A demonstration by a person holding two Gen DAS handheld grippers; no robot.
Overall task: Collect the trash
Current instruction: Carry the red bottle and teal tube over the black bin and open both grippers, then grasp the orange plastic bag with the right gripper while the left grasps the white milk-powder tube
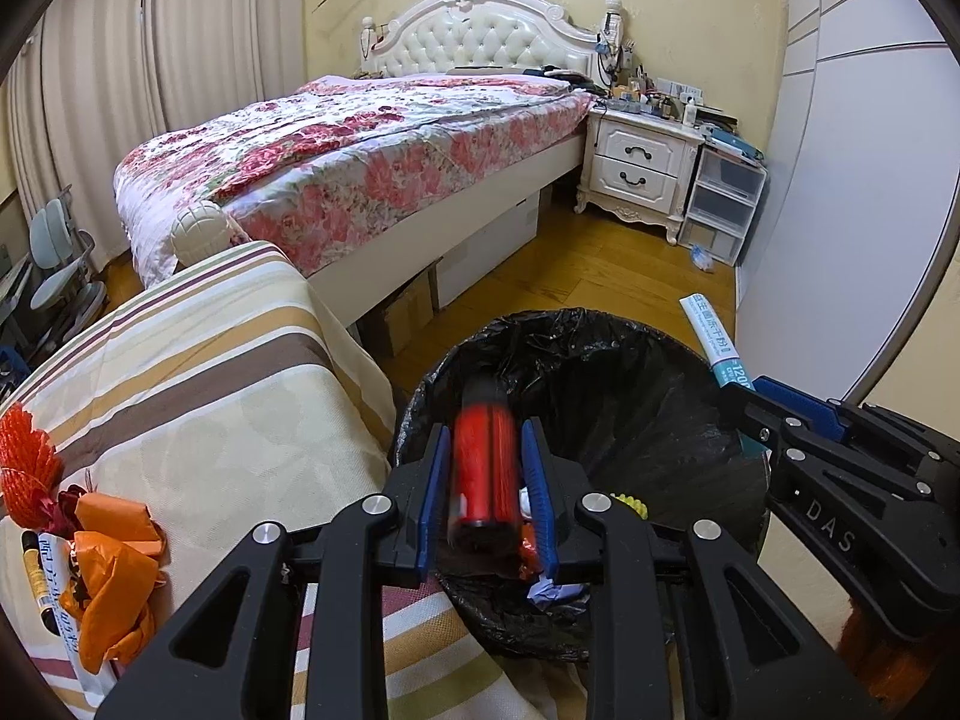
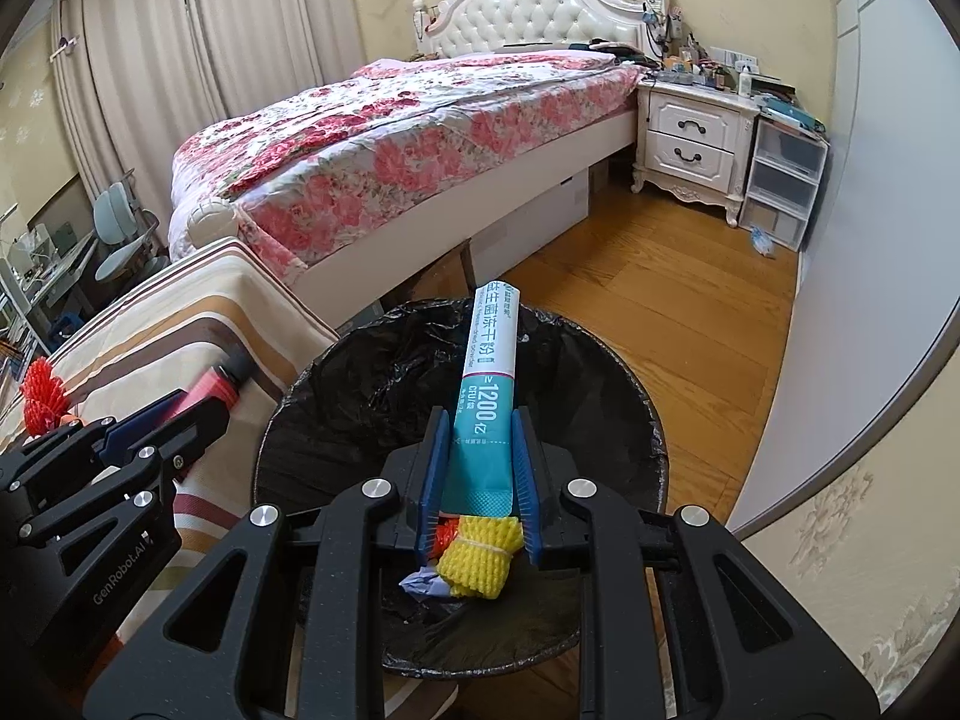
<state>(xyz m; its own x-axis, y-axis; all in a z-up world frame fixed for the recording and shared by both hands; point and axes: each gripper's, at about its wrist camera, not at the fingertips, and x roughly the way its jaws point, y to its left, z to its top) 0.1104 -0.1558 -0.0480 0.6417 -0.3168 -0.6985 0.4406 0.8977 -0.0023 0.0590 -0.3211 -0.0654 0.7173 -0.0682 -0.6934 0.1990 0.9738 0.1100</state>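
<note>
A bin lined with a black bag (image 1: 600,324) (image 2: 372,324) stands on the floor below both grippers. My left gripper (image 1: 486,438) hangs over its near left rim with a red cylinder (image 1: 486,468) between the blue pads. The cylinder is smeared while the fingers (image 1: 435,498) are sharp, so the pads are not gripping it. My right gripper (image 2: 482,420) is shut on a teal-and-white stick packet (image 2: 489,372) that points up and away over the bin. Yellow foam netting (image 2: 480,558) and crumpled purple paper (image 2: 423,585) lie in the bin.
A striped cover (image 1: 210,372) left of the bin carries orange netting (image 1: 27,468), orange wrap (image 1: 114,588) and a small tube (image 1: 33,570). Beyond are the floral bed (image 1: 360,168), a white nightstand (image 1: 636,162), plastic drawers (image 1: 720,204), a blue scrap (image 1: 702,258) on the wood floor and a wardrobe door (image 1: 840,210).
</note>
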